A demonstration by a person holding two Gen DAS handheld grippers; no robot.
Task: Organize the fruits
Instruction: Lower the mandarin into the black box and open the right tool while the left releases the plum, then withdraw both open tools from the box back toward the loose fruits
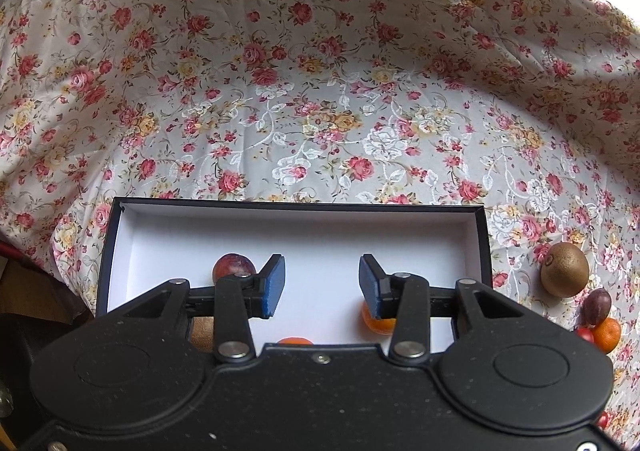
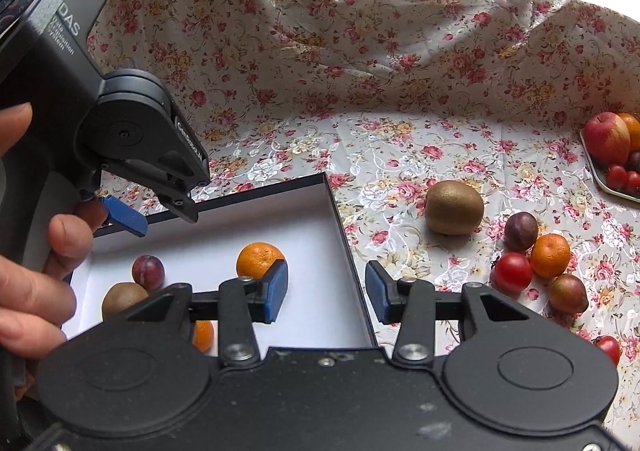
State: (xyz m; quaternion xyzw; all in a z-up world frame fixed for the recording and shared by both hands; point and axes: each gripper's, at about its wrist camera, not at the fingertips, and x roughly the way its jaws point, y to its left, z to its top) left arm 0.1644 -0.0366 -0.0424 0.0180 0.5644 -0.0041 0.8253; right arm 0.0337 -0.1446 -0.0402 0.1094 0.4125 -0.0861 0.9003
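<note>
Fruit is split between two places: the white-lined box already holds a tangerine, a plum, a kiwi and another orange fruit half hidden under the right gripper, while a second kiwi and a tight cluster of plum, tangerine and tomatoes lie loose on the cloth-covered surface to the right of it. Both tools have their fingers spread with nothing between them; the left gripper hangs over the box interior, the right one straddles the box's right wall. The likely trouble is that wall: a low sweep toward the loose fruit could catch the rim and shove the box. The cluster is a second hazard, since its pieces touch and a closing finger may nudge a round neighbour into rolling off across the slick, wrinkled cloth. Inside the box, a careless drop could knock the fruit already there.
</note>
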